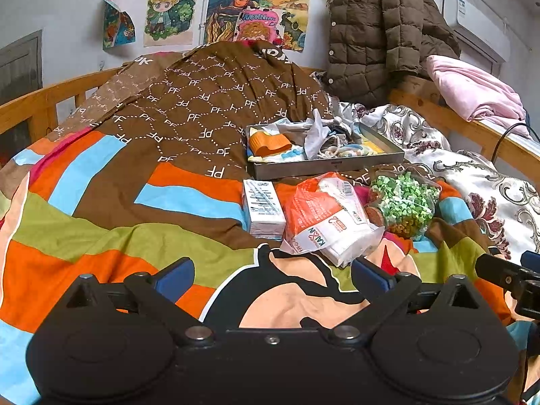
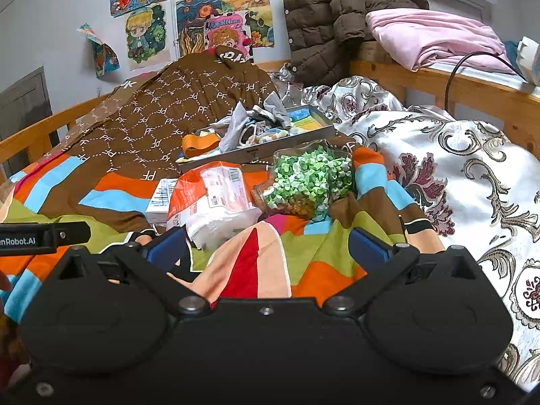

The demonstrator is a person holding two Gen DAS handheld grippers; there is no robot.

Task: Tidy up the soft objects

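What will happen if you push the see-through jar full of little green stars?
The clear cork-stoppered jar of green paper stars lies on its side on the striped quilt, so it may roll. It looks like glass: probably stiff, slippery and breakable.

Matt cloth quilt, brushed-metal tray, glossy crinkled plastic tissue pack, clear glossy bag of green bits, satin-sheen floral blanket, varnished wood bed rail.

Pale wall hung with colourful cartoon posters. Wooden bed frame with slatted rail. Brown quilted jacket draped over the far rail; pink blanket beside it. White air conditioner mounted high. Soft, even light.
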